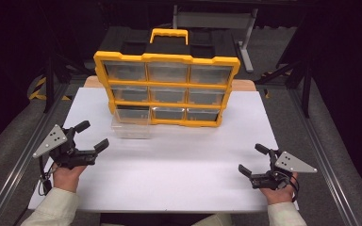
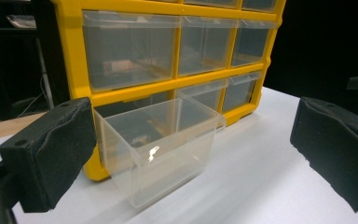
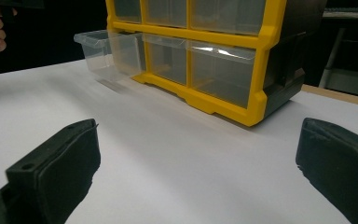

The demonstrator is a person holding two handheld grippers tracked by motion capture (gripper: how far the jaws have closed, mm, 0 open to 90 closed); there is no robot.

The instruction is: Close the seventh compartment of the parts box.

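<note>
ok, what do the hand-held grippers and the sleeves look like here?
Both are black two-jaw tools. The left hand-held gripper and the right hand-held gripper each carry a grey three-cornered plate with small holes on top and thick black foam-like pads on the jaws. A dark cable trails from each. The sleeves are light beige.

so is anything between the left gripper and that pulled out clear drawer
Nothing visible. Only bare white table lies between the open left gripper and the clear drawer, which sticks out of the yellow organizer's bottom-left slot.
</note>
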